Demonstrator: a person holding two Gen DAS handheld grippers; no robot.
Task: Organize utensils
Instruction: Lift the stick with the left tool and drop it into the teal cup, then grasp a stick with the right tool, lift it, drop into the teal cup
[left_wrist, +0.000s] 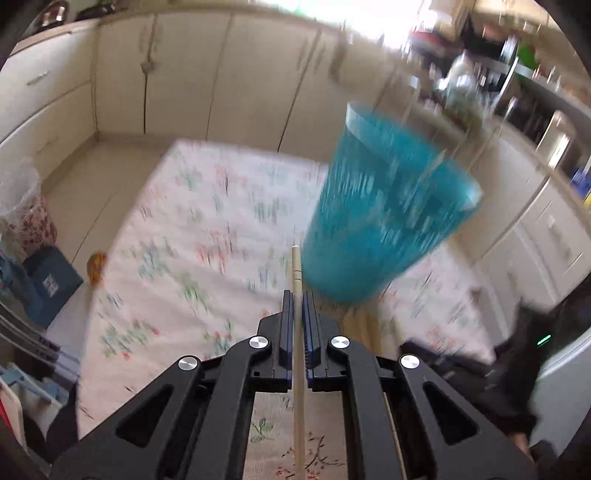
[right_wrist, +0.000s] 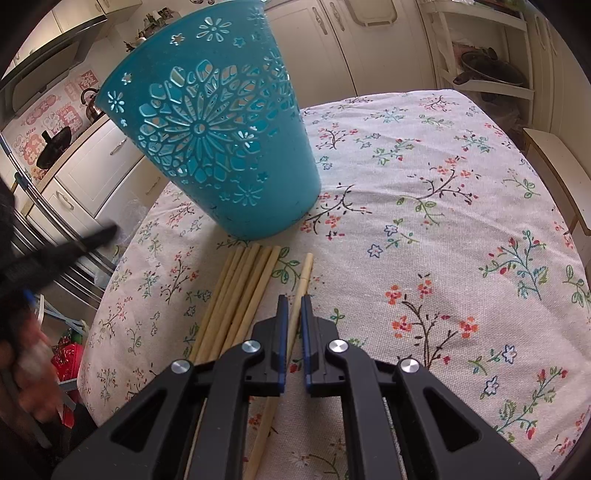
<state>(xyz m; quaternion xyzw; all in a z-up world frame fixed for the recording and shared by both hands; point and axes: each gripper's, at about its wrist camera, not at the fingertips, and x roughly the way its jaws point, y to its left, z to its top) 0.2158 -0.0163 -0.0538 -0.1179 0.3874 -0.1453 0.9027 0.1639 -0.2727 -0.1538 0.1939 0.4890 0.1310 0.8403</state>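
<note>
A teal perforated holder (right_wrist: 218, 136) stands on the floral tablecloth; it is blurred in the left wrist view (left_wrist: 384, 214). My left gripper (left_wrist: 297, 295) is shut on a pale wooden chopstick (left_wrist: 297, 362), held above the table just left of the holder's base. Several chopsticks (right_wrist: 236, 299) lie in a bundle in front of the holder. My right gripper (right_wrist: 291, 301) sits low over a single chopstick (right_wrist: 301, 291) lying apart from the bundle; its jaws stand narrowly apart on either side of it, without clear contact.
The floral tablecloth (right_wrist: 443, 221) covers the whole table. Cream kitchen cabinets (left_wrist: 184, 74) surround it. A white shelf with pans (right_wrist: 487, 74) stands at the far right. The other hand and gripper show blurred at the left (right_wrist: 55, 251).
</note>
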